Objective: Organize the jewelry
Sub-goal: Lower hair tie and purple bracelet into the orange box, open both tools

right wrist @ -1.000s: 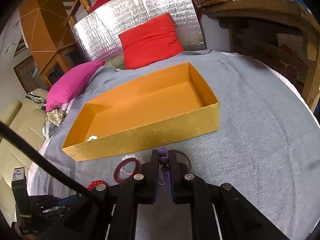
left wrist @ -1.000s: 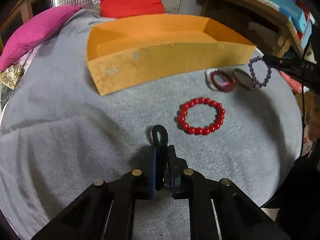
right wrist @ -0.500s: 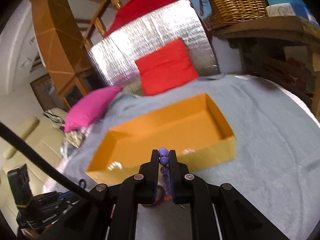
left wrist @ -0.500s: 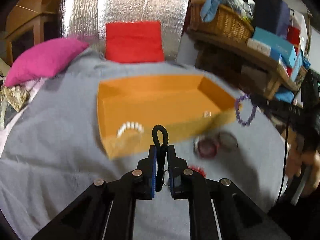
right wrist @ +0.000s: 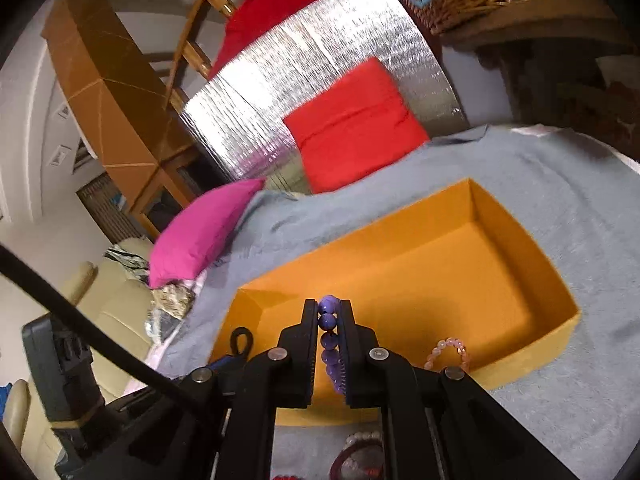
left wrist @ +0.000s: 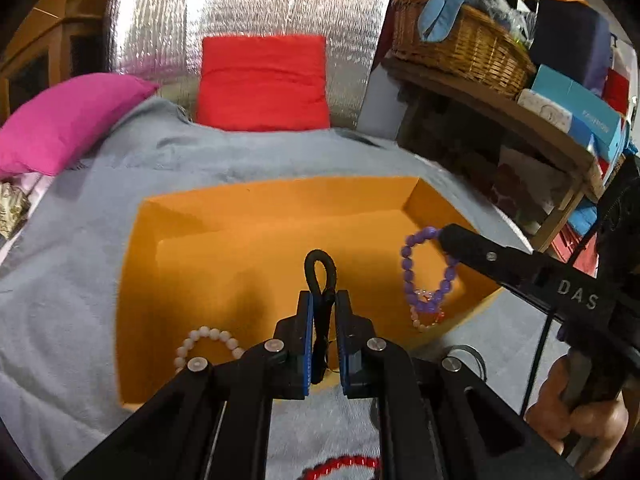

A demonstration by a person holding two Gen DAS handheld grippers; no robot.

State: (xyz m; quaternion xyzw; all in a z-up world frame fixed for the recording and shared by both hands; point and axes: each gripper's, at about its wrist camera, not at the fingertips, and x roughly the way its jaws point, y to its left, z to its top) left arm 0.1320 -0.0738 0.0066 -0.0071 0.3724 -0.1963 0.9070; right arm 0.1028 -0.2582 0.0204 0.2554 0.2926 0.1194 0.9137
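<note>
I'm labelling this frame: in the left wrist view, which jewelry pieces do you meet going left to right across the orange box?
White bead bracelet → black loop gripped in the left tongs → purple bead bracelet hanging from the right tongs, all over the orange box.

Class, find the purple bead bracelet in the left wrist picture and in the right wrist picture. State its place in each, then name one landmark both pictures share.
Left wrist view: the purple bead bracelet hangs right of centre over the orange box, pinched by the right gripper.
Right wrist view: the bracelet sits bottom centre, clamped between that gripper's jaws.
Shared landmark: the red cushion, standing behind the box.
</note>
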